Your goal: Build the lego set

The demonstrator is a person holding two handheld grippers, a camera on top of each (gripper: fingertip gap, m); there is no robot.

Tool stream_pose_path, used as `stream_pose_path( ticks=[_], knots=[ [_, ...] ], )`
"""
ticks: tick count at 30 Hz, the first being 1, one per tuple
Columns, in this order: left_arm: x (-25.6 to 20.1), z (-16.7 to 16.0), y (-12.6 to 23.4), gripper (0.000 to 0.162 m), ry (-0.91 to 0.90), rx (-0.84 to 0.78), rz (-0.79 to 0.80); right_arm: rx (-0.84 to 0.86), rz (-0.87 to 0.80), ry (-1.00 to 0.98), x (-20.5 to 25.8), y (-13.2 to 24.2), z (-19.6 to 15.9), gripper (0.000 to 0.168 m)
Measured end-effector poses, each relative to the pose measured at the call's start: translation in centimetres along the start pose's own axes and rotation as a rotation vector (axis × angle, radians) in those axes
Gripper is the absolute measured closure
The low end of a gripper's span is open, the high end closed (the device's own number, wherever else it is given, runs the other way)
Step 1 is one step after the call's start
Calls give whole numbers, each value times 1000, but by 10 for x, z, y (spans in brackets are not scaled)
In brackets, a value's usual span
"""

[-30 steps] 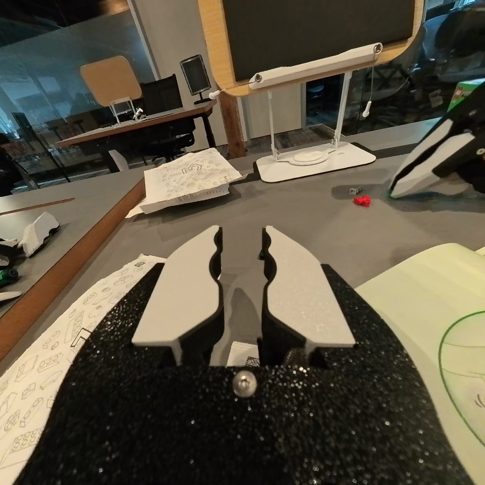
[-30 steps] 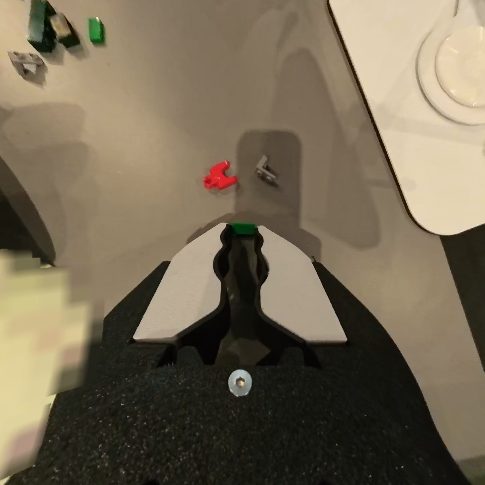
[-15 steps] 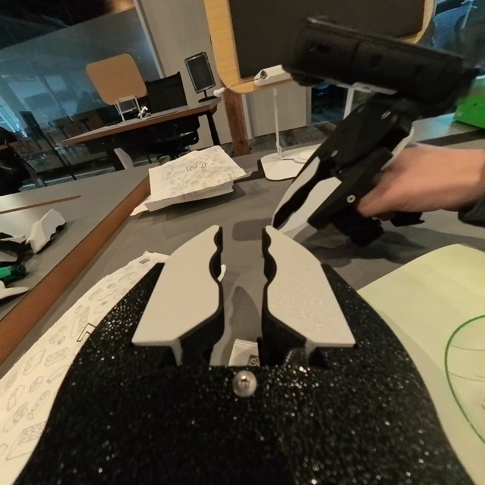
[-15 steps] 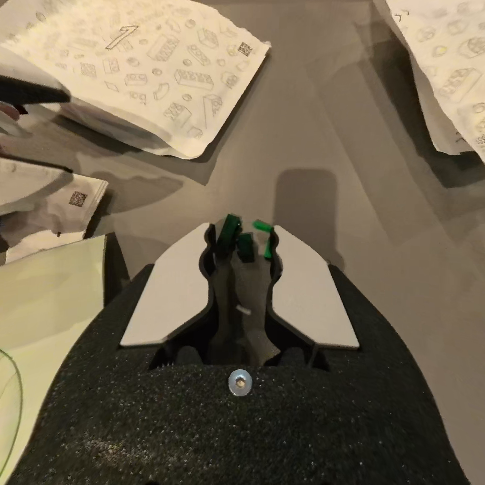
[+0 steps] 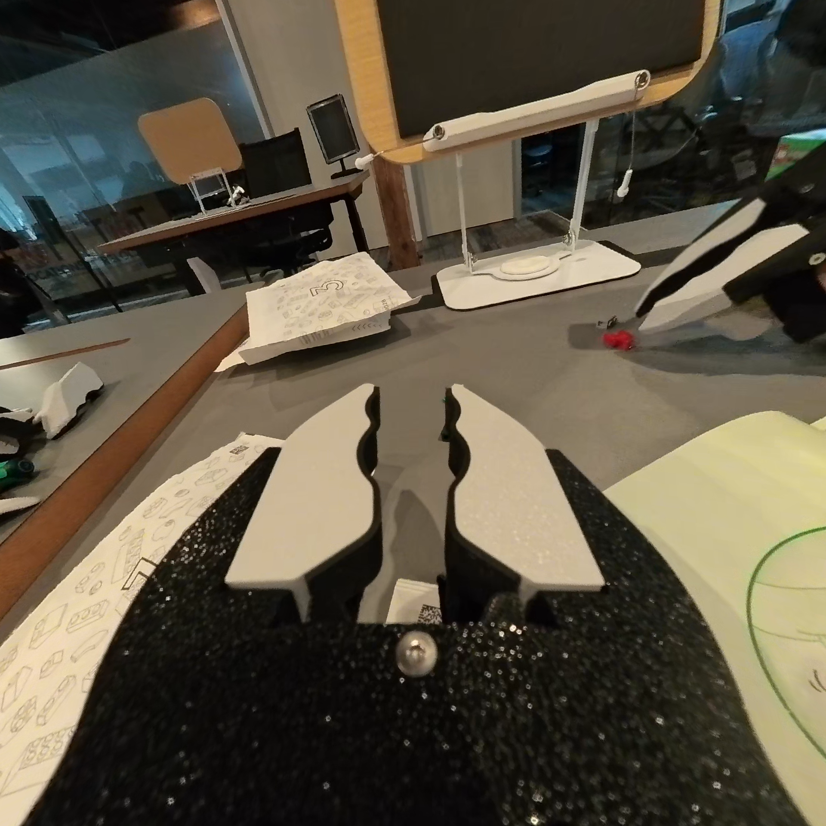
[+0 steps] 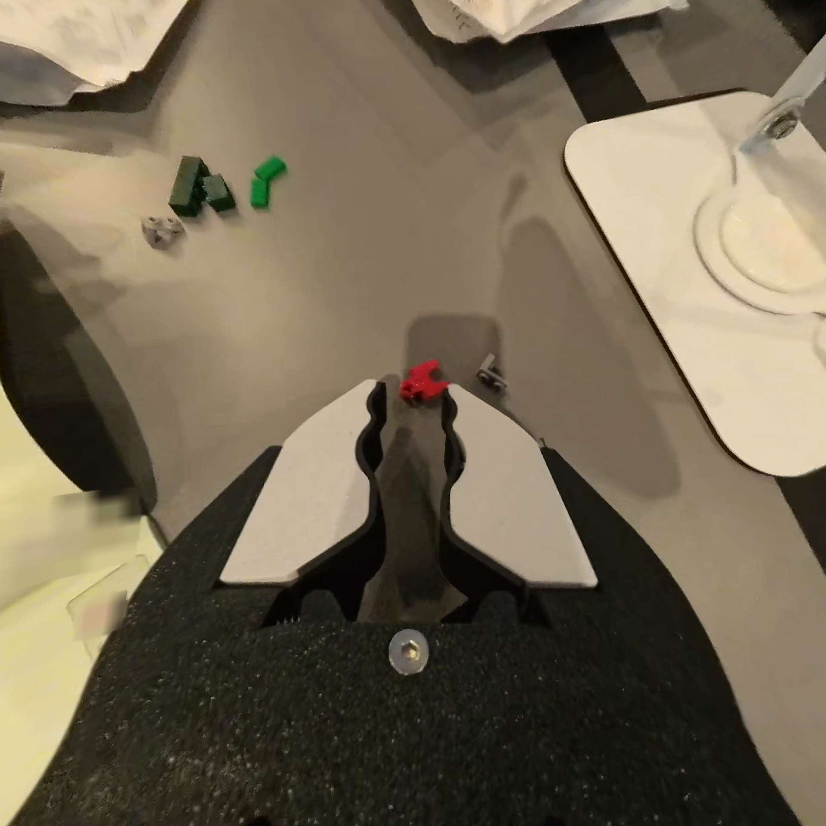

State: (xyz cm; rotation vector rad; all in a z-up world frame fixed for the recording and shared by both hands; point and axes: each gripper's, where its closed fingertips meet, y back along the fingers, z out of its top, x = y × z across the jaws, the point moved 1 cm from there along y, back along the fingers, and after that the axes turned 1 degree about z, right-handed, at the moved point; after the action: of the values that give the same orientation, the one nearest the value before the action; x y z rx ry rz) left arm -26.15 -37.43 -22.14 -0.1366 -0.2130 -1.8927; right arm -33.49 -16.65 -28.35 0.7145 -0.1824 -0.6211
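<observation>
Grey table [image 6: 313, 313] bore all the parts, laid out flat so that single pieces could be picked from above. The white lamp base [image 6: 670, 223] stood at the far right edge of the work area; a printed paper bag [image 5: 326, 308] lay beyond the left gripper, and a pale green instruction sheet [image 5: 715, 514] lay at its right, probably kept close for reference.

The left gripper [image 5: 411, 393] hung low over the table near the sheet, its jaws narrowly parted and gripping nothing; a green speck showed on the inner face of one finger, too small to identify. It appeared to be waiting as the idle hand.

The right gripper [image 6: 413, 384] pointed down at the table with its jaws narrowly parted and empty. Its tips lay just short of the red lego piece [image 6: 420, 380], one finger [image 6: 491, 469] touching or nearly touching it; which could not be told. The approach suggested an intended pick of this piece.

A small grey bracket piece [image 6: 491, 380] lay just beside the red one. Well apart, at upper left, lay dark green bricks [image 6: 199, 187], a bright green curved piece [image 6: 266, 183] and a light grey piece [image 6: 161, 230], loose and unassembled, so the build was judged to be at an early stage.
</observation>
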Motion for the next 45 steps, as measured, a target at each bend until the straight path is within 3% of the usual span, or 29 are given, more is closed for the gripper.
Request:
stream_pose_path(
  ticks=[13,17,19,28,35,38,45],
  knots=[
    [0,0,0,135,2,1,-4,60,-42,-16,-6,-19,-7,135],
    [0,0,0,135,1,2,-5,65,-58,-7,-5,-22,-5,155],
    [0,0,0,135,2,3,-5,68,-57,1,-2,-24,-2,156],
    [0,-2,-1,135,0,10,0,-51,121,107,69,-70,80,162],
    [1,-3,-1,135,-5,16,2,10,185,138,93,-107,93,160],
    [1,-3,-1,135,-3,18,2,14,198,130,95,-104,90,138],
    [1,-3,-1,135,-1,18,1,-66,82,78,54,-56,75,140]
  ],
)
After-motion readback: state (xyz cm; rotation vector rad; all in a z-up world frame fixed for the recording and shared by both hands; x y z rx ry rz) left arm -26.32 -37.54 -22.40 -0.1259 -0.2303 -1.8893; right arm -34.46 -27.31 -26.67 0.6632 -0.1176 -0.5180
